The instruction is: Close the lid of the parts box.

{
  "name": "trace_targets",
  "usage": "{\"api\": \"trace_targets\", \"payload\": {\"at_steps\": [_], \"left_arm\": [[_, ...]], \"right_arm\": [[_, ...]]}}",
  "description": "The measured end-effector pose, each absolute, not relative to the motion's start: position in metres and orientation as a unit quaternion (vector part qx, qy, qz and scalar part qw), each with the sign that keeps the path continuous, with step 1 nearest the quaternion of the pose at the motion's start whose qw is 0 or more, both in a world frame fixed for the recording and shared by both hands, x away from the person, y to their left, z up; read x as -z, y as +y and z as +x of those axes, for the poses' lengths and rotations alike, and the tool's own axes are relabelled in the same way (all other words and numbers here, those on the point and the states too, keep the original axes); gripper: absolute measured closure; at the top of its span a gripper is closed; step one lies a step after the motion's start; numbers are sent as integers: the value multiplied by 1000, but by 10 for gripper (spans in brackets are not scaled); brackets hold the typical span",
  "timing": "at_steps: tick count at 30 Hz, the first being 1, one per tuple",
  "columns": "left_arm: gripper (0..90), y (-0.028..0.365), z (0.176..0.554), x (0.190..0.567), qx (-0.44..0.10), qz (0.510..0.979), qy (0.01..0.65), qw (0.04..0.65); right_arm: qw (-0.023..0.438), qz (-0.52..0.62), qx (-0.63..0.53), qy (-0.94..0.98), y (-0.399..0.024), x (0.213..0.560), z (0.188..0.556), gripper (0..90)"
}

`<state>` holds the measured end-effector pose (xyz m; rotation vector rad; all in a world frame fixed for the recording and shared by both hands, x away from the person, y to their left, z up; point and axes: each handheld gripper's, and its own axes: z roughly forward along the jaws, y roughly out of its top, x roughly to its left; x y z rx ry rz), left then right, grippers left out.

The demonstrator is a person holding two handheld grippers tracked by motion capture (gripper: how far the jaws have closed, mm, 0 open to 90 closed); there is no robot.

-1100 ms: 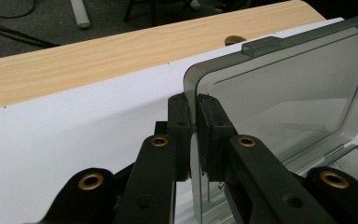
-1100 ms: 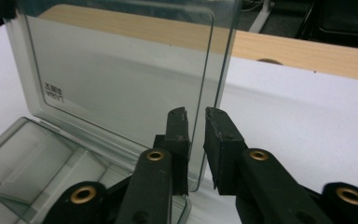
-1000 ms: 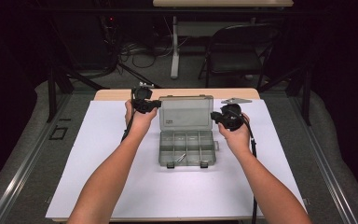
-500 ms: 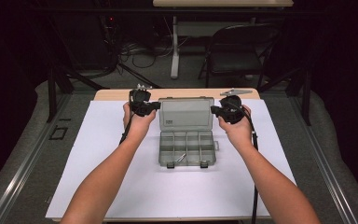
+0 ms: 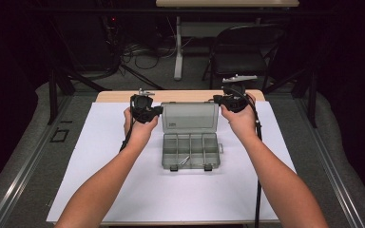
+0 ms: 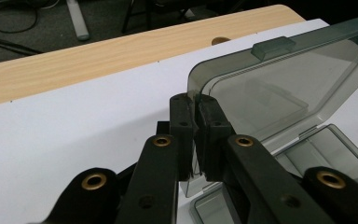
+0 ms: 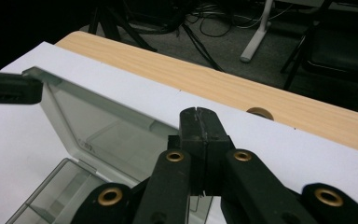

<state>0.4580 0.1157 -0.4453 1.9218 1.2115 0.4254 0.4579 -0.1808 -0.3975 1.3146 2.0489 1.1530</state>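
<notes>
Box point(image 5: 190, 142) sits open at frame centre on white sheet point(image 5: 100, 156), lid point(image 5: 190, 117) upright. Left gripper point(image 5: 158, 110) at lid's left edge, jaws pinching the lid's corner. Right gripper point(image 5: 217, 99) at lid's upper right corner, jaws pressed together, gripping nothing visible.

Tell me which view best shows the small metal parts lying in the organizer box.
The high view: looking down into the organizer box, it shows the metal parts in a front compartment. The left and right gripper views catch mainly the raised lid and compartment corners.
</notes>
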Motion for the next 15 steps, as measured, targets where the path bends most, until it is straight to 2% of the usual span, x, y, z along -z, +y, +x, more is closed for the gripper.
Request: {"api": "trace_targets", "payload": {"at_steps": [15], "left_arm": [[859, 117, 444, 446, -177, 765, 467, 407]], "right_arm": [[208, 490, -396, 748, -172, 413, 470, 900]]}}
